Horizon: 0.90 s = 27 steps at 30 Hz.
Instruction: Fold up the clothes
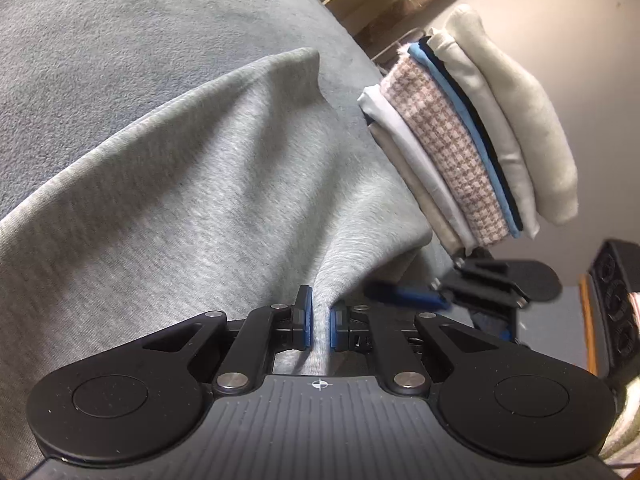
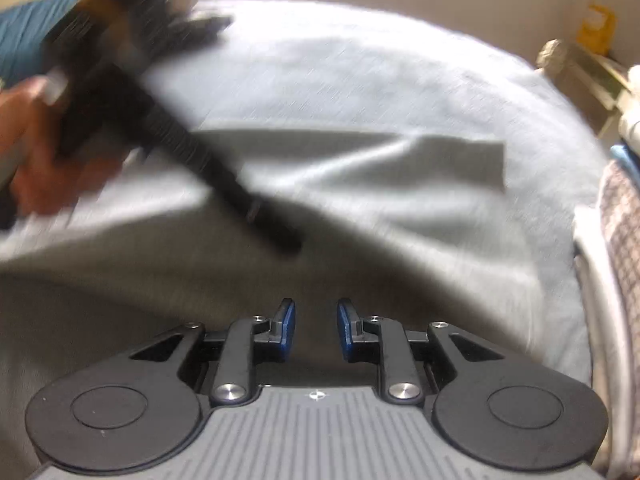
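A light grey sweatshirt-like garment [image 1: 180, 184] lies draped across a grey-blue bed cover [image 1: 100, 32]. My left gripper [image 1: 319, 324] is shut on a pinched ridge of this garment, which rises between its blue pads. In the right wrist view my right gripper [image 2: 317, 326] is open, its blue pads apart just above the same grey garment [image 2: 360, 184], and I see nothing between them. The right gripper also shows blurred at the right of the left wrist view, with one blue finger [image 1: 404, 294] by the garment's edge.
A stack of folded clothes [image 1: 460, 140] in white, checked pink, blue and cream sits right beside the garment, and it shows again as the stack [image 2: 624, 240] at the right edge. A hand [image 2: 28, 152] holds the blurred black left gripper at upper left. Shelves [image 2: 592, 64] stand behind.
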{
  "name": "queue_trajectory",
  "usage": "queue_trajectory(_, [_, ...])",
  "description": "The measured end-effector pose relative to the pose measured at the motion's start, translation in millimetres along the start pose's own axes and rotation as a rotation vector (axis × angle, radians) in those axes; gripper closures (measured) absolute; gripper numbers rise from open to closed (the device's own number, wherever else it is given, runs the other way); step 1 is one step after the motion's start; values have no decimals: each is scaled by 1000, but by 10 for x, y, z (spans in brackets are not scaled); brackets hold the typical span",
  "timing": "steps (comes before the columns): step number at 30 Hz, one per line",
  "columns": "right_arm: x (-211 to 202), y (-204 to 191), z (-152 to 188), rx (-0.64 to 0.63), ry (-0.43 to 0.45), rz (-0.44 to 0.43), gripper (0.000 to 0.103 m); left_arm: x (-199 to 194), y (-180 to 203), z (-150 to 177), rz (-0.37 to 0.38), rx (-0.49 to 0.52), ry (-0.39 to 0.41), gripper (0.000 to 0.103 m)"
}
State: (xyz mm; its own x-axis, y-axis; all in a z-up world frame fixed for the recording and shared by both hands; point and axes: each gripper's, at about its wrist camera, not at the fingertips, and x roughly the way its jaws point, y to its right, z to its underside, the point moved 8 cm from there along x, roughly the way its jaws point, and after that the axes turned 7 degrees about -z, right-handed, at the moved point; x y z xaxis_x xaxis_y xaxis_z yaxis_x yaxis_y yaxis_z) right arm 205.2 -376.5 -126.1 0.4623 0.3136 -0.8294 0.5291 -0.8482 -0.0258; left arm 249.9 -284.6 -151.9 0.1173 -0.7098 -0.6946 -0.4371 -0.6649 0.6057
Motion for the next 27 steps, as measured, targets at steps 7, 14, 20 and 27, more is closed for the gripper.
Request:
queue_trajectory(7, [-211, 676, 566, 426, -11, 22, 79, 114, 22, 95, -6, 36, -6, 97])
queue_trajectory(14, [-283, 1520, 941, 1327, 308, -357, 65, 201, 132, 188, -47, 156, 0, 97])
queue_trajectory(20, [-257, 1643, 1043, 1455, 401, -423, 65, 231, 203, 223, -88, 242, 13, 97])
queue_trajectory(27, [-334, 1754, 1026, 1397, 434, -319, 92, 177, 355, 435, -153, 415, 28, 95])
